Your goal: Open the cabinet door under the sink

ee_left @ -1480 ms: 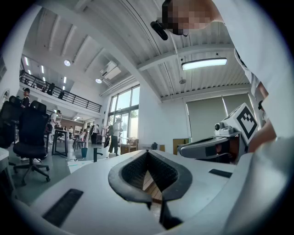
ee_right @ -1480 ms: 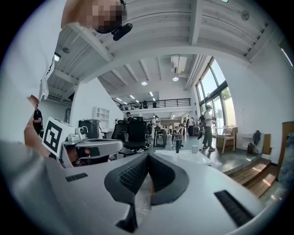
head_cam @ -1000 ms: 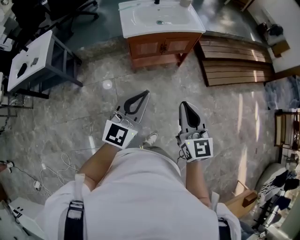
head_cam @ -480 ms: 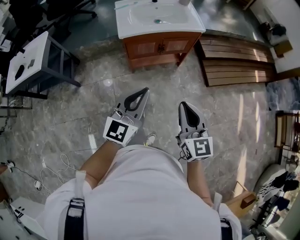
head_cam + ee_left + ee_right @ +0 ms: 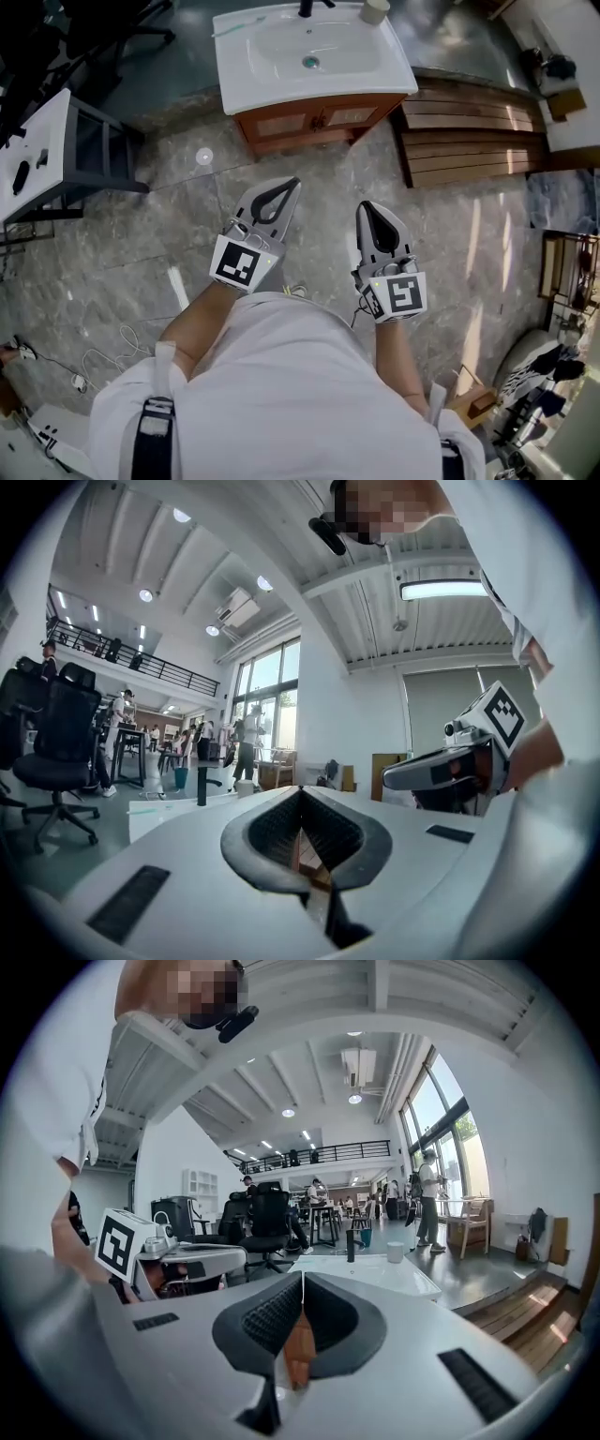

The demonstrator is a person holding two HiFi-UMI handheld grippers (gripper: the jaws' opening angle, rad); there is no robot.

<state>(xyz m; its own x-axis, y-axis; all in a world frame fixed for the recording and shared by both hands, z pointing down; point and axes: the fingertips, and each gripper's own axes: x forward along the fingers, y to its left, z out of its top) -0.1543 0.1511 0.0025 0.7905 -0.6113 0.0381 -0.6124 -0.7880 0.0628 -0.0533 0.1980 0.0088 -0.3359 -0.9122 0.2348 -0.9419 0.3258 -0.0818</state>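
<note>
- Left tool (image 5: 289, 185): jaws closed tip to tip and holding nothing, aimed at the vanity across the stone floor (image 5: 187, 234).
- Right tool (image 5: 365, 208): jaws also pressed together and empty, just beside the left one.
- Cabinet doors (image 5: 319, 120): two wooden panels under the white sink (image 5: 246, 82), both shut, well apart from either tool.
- Wooden slats (image 5: 469, 131): lying on the floor, right of the cabinet.

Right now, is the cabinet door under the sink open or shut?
Shut. In the head view the cabinet doors lie flush with the wooden front under the sink; none swings out.
</note>
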